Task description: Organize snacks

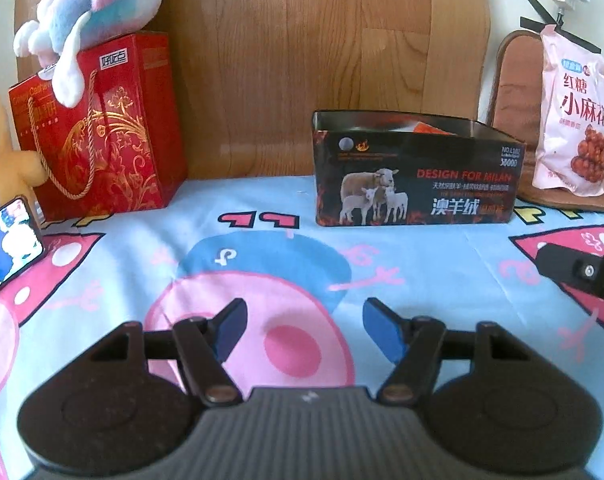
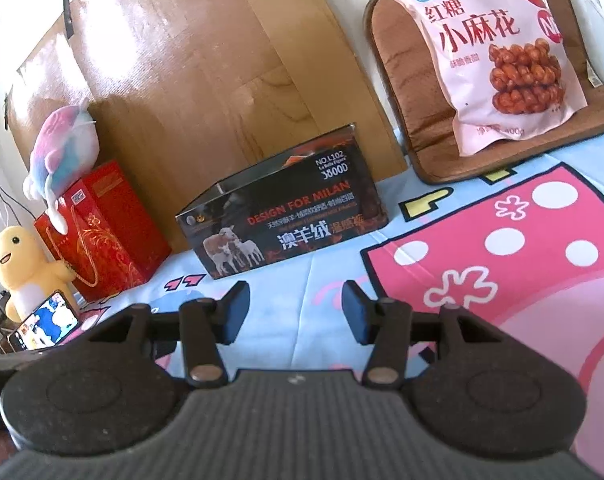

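Note:
A black open-topped tin box point(image 1: 414, 172) printed with sheep stands on the cartoon sheet against the wooden board; something orange shows inside it. The right wrist view has the same box point(image 2: 286, 216) ahead and to the left. A pink snack bag point(image 2: 498, 48) leans on a brown cushion at the far right, also visible as the pink bag point(image 1: 574, 120). My left gripper point(image 1: 304, 330) hovers low over the sheet, open and empty. My right gripper point(image 2: 296, 312) is open too, nothing between its blue pads. A black part point(image 1: 582, 270) of the right tool shows at the left wrist view's right edge.
A red gift bag point(image 1: 102, 128) with a pastel plush point(image 1: 98, 4) on top stands at the left. A yellow plush point(image 2: 26, 268) and a lit phone point(image 2: 46, 324) sit beside it. The brown cushion point(image 2: 414, 92) props up at the right. The wooden board point(image 1: 302, 60) closes off the back.

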`<state>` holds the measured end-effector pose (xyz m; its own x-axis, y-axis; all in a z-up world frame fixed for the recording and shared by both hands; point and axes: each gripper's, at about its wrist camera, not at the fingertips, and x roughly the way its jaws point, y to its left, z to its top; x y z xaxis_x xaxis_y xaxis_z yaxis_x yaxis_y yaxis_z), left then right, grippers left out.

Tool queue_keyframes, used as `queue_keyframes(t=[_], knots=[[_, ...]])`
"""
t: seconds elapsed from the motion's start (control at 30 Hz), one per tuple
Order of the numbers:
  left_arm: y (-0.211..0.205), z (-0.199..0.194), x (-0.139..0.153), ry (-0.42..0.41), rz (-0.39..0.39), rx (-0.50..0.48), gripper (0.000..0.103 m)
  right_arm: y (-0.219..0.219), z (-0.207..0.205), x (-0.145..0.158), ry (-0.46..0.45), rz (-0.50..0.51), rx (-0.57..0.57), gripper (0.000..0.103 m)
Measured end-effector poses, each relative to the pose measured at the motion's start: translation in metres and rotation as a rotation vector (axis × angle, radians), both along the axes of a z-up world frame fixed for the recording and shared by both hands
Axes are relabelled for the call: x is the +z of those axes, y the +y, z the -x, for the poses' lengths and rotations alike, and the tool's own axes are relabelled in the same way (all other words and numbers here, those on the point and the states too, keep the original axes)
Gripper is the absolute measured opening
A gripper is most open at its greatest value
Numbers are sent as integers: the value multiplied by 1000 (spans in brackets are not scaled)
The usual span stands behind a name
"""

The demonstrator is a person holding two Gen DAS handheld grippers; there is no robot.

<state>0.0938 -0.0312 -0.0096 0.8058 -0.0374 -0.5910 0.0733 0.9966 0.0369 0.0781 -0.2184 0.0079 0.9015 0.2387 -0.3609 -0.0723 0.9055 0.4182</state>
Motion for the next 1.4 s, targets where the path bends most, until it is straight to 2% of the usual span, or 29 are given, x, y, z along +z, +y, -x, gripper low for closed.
queue_keyframes(t=[0.87, 0.97, 1.03, 1.3, 1.4], knots=[[6, 4, -1, -26, 30, -8, 66, 5, 2, 2, -3, 45, 2, 59], [6, 6, -1, -38, 27, -11, 69, 5, 2, 2, -3, 46, 1, 59], [6, 7, 0, -50, 20, -13, 77, 5, 1, 2, -5, 48, 3, 59], [4, 11, 2, -72, 0, -18, 80, 7, 4, 3, -18, 58, -1, 61], [3, 11, 2, -76, -4, -20, 81, 10, 8, 5, -45, 79, 3, 68]])
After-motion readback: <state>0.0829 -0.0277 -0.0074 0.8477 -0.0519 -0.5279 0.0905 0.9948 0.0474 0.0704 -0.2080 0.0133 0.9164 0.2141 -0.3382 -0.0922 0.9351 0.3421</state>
